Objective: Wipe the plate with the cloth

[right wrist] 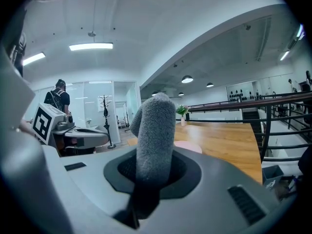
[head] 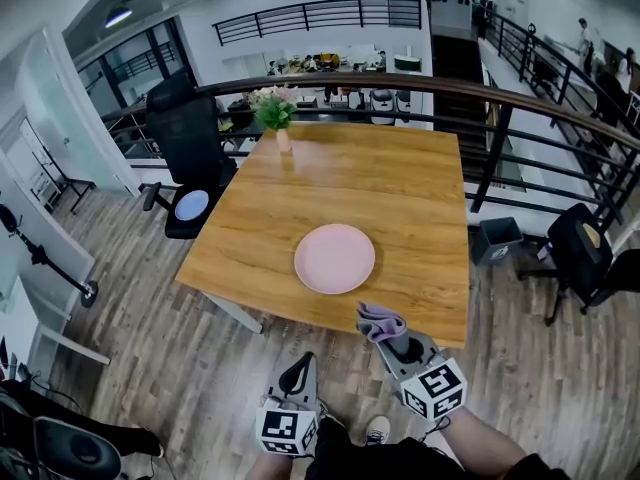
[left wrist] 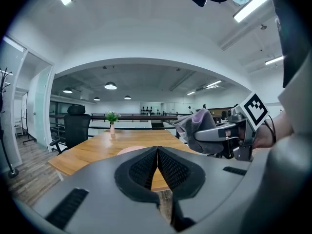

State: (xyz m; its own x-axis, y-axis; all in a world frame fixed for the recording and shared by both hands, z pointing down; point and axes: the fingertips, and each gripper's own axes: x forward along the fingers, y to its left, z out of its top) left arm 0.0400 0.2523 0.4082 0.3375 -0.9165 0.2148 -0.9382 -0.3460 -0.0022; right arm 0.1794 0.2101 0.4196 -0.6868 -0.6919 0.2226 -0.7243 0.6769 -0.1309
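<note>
Right tool (head: 392, 340) clamped on the grey-purple cloth (head: 378, 320) — soft, light, bunched, held mid-fold. Left tool (head: 298, 370) fully closed, empty. Pink plate (head: 334, 258) flat on the bench (head: 400, 188), eleven o'clock of the cloth — likely rigid, slick; steady it at the rim.

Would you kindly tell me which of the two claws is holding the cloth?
The right claw, shut on the cloth; the left claw is shut on nothing.

All three views toward plate (head: 334, 258)
</note>
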